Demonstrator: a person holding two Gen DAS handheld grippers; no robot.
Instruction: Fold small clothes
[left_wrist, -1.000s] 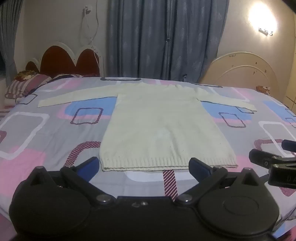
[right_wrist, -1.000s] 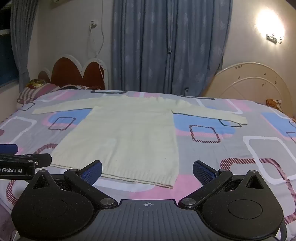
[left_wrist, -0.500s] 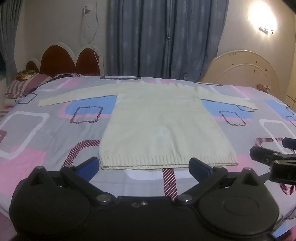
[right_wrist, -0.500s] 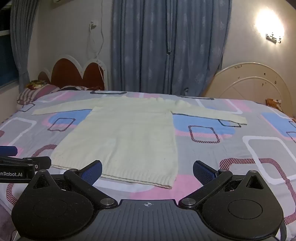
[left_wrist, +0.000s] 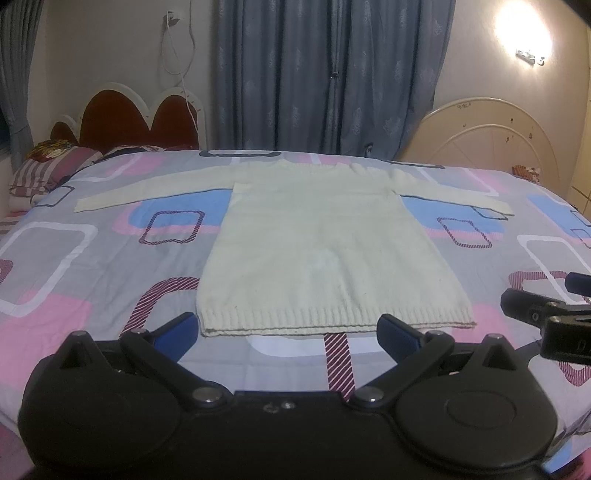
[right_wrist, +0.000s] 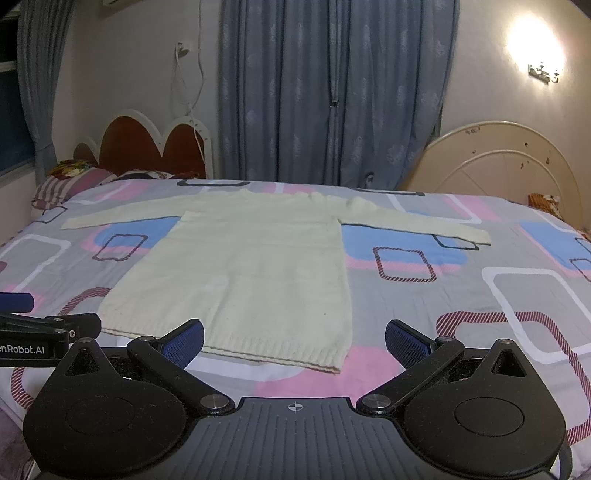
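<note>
A cream knitted sweater (left_wrist: 317, 243) lies flat on the bed with both sleeves spread out sideways; it also shows in the right wrist view (right_wrist: 243, 273). Its ribbed hem faces me. My left gripper (left_wrist: 286, 330) is open and empty, just short of the hem's middle. My right gripper (right_wrist: 293, 339) is open and empty, in front of the hem's right corner. Each gripper shows at the edge of the other's view: the right one (left_wrist: 546, 314) and the left one (right_wrist: 44, 332).
The bed (left_wrist: 81, 280) has a grey sheet with pink, blue and striped squares. A red and white headboard (left_wrist: 136, 118) and striped pillow (left_wrist: 44, 173) are at far left. Blue curtains (left_wrist: 325, 74) hang behind. A cream round board (left_wrist: 491, 136) leans at far right.
Both grippers have hardly moved; the views shift only slightly. The sweater lies as before.
</note>
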